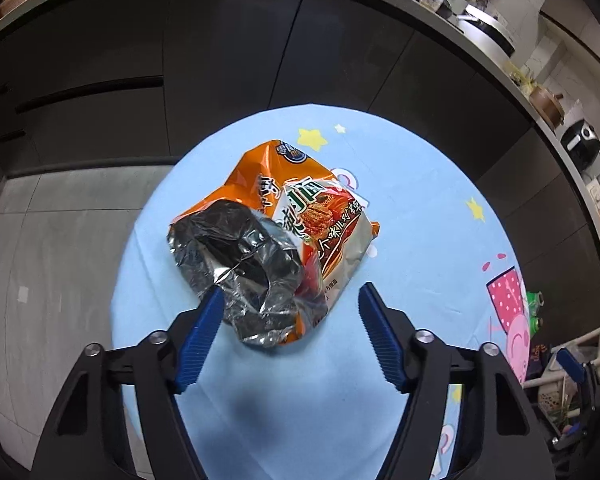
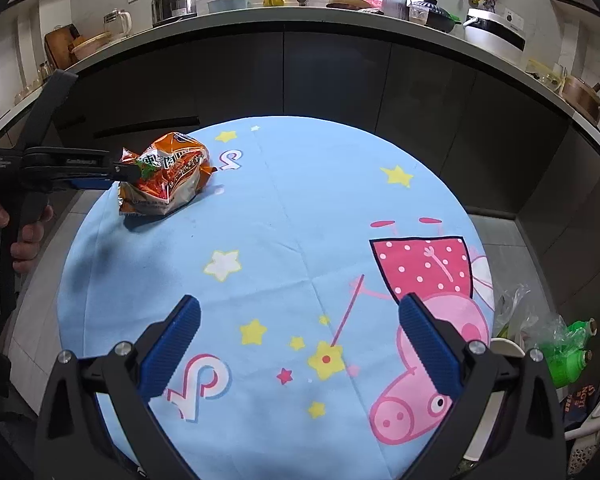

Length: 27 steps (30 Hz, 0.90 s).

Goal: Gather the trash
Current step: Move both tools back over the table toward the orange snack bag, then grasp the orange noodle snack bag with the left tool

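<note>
A hand [image 2: 24, 236] at the left edge grips the left gripper [image 1: 290, 300]. Its jaws stand apart around the torn mouth of an orange noodle wrapper [image 1: 300, 216]; one blue pad touches the silvery lining, the other stands clear, so nothing is clamped. The wrapper lies near the far left edge of the round table [image 2: 300, 208], whose blue cloth shows stars and a pink pig. Chinese characters cover the wrapper; only "noodle" reads. The right gripper [image 2: 300, 324] hangs open over bare cloth near the front edge. The right view alone shows the kettle [image 2: 172, 2] on the counter [image 2: 340, 18] and green bottles [image 2: 572, 348] beyond the right edge.
</note>
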Each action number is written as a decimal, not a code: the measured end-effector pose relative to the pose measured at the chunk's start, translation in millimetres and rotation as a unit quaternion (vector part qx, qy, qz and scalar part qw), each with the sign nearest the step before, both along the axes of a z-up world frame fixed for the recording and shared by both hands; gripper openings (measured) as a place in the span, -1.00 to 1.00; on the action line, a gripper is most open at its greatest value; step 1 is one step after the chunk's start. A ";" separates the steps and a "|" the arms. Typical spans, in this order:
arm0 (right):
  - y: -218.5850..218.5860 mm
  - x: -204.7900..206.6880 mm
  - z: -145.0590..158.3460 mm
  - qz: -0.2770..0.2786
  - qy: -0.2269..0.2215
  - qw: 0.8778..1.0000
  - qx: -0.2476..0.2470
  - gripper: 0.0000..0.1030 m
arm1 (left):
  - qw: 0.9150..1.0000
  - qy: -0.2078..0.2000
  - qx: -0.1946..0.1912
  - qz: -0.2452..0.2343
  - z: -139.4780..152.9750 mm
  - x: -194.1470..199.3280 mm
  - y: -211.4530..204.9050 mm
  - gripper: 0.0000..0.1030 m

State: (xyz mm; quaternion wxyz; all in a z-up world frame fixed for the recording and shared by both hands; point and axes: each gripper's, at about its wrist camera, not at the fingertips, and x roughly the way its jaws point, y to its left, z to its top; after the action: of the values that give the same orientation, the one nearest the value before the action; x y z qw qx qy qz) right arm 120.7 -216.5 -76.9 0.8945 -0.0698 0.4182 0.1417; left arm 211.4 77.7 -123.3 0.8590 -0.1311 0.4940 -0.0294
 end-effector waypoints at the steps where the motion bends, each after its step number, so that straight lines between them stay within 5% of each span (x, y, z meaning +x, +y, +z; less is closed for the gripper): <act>1: 1.3 0.2 -0.1 0.001 0.001 1.000 -0.001 0.93 | 1.000 0.005 0.002 -0.003 -3.7 3.8 -1.0 0.06; 5: 3.0 0.9 -0.7 0.005 0.002 1.000 -0.001 0.93 | 0.999 0.026 -0.021 -0.024 -15.0 12.5 -3.5 -0.70; 11: 0.9 0.4 -5.6 0.001 0.010 1.000 0.007 0.93 | 0.995 0.009 -0.033 -0.094 -2.1 -8.9 -28.2 -0.89; 17: -2.6 -1.9 -11.4 -0.003 0.024 0.999 0.030 0.93 | 0.985 -0.003 -0.029 -0.172 11.2 -51.4 -60.2 -0.88; 19: -2.1 -1.5 -13.3 -0.003 0.028 0.999 0.039 0.93 | 0.986 -0.008 -0.025 -0.164 12.5 -60.7 -59.7 -0.80; 20: -1.3 -1.2 -14.0 -0.003 0.030 0.999 0.041 0.93 | 0.987 -0.009 -0.027 -0.156 13.6 -66.6 -56.8 -0.52; 22: 2.1 0.1 -15.3 0.001 0.033 0.998 0.047 0.93 | 0.990 -0.012 -0.030 -0.140 16.3 -74.8 -49.5 -0.27; 27: 16.2 3.7 -15.7 0.018 0.045 0.996 0.073 0.93 | 0.993 -0.020 -0.026 -0.113 25.3 -90.7 -26.2 -0.25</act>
State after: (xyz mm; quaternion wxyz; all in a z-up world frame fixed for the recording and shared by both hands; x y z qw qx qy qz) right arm 124.4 -200.3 -92.6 0.8745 -0.0059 0.4457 0.1910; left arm 120.8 51.5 -98.0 0.8561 -0.0963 0.4877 -0.1416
